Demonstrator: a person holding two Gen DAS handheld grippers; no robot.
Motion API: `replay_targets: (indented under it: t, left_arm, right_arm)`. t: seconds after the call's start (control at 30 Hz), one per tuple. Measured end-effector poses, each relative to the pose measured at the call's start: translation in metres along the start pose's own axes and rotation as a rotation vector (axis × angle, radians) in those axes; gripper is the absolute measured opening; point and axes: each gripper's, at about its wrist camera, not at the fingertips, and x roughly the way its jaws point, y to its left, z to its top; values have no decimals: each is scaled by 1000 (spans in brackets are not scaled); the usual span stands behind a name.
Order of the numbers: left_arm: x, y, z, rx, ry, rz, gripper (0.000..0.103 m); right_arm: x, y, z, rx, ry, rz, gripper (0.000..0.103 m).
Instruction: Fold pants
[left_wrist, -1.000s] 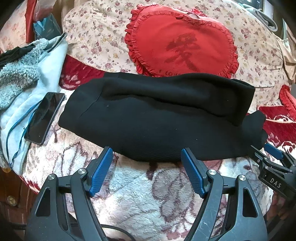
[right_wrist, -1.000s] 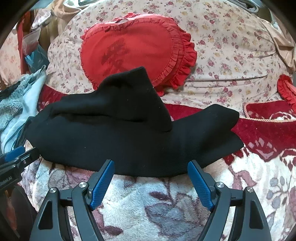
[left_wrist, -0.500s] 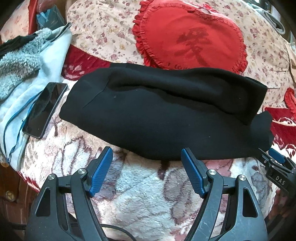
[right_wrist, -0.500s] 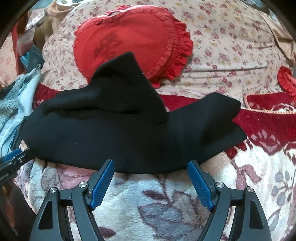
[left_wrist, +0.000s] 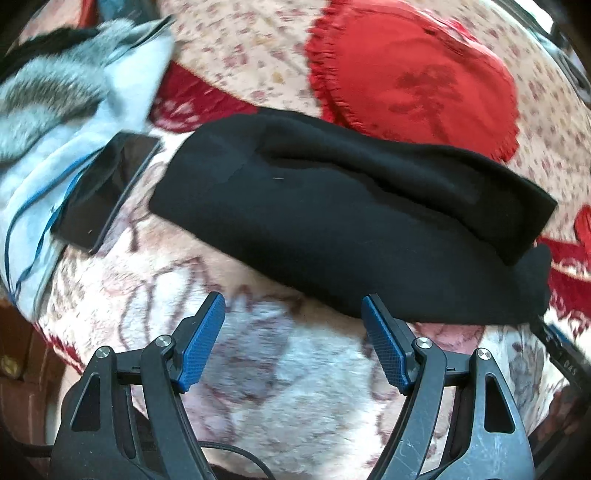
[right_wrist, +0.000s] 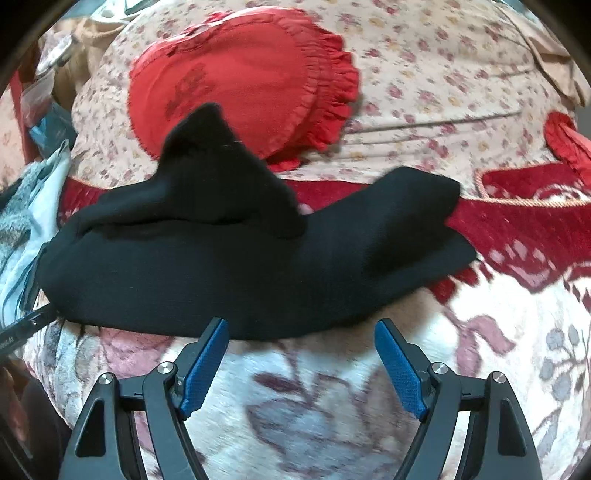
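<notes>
Both claws gape empty: black pants (left_wrist: 351, 229) lie on the bed just ahead, long axis crosswise to both, near hem touching the left claw (left_wrist: 293, 345) and right claw (right_wrist: 301, 358) about equally.

A red heart-shaped frilled cushion (left_wrist: 413, 70) is propped on a floral quilt (right_wrist: 436, 74). A black smartphone (left_wrist: 105, 194) is laid partly on a pale blue garment (left_wrist: 48, 162), beside grey fleece (left_wrist: 40, 92). A flower-patterned plush blanket (right_wrist: 332, 413) is spread below.

Plush floral blanket (left_wrist: 295, 387), black pants (left_wrist: 351, 229) folded lengthwise across it, dark phone (left_wrist: 103, 192) (at its edge), red heart cushion (right_wrist: 236, 81) behind
</notes>
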Motion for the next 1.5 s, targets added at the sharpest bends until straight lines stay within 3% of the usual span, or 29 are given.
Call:
replay_targets:
  t: [0.13,0.3,0.57,0.87,0.93,0.97,1.0,1.1,1.17,1.5]
  left_arm:
    - [6,23,7,-87,14,-1,77]
    - [13,33,13,-144,21,-17,77]
    - [26,43,30,-189,19,-39,77]
    - [44,45,55,-244,11,-60,77]
    - [48,41,58,-237,14,-69,76]
    - [49,40,59,-227,11,-69,64]
    - [49,38,58,-219,7,-67,39]
    - [46,38,58,-211,9,-88,19]
    - [40,36,59,-201,0,-97,16]
    - [-30,26,53,-120,-81,-170,14]
  right_arm:
    - [0,-33,-3,115,-24,-28,80]
    - [4,-51,1,205,-23,14,80]
    - [28,-51,13,223,-8,30,80]
    - [42,-59,26,231,-53,63,80]
    - [43,-63,29,243,-81,79,72]
    - [44,-65,30,253,-95,82,61]
    - [44,-66,31,258,-106,85,50]
    - [42,-69,33,265,-119,97,28]
    - [37,-66,34,248,-127,109,17]
    - [-31,-51,17,158,-140,106,14]
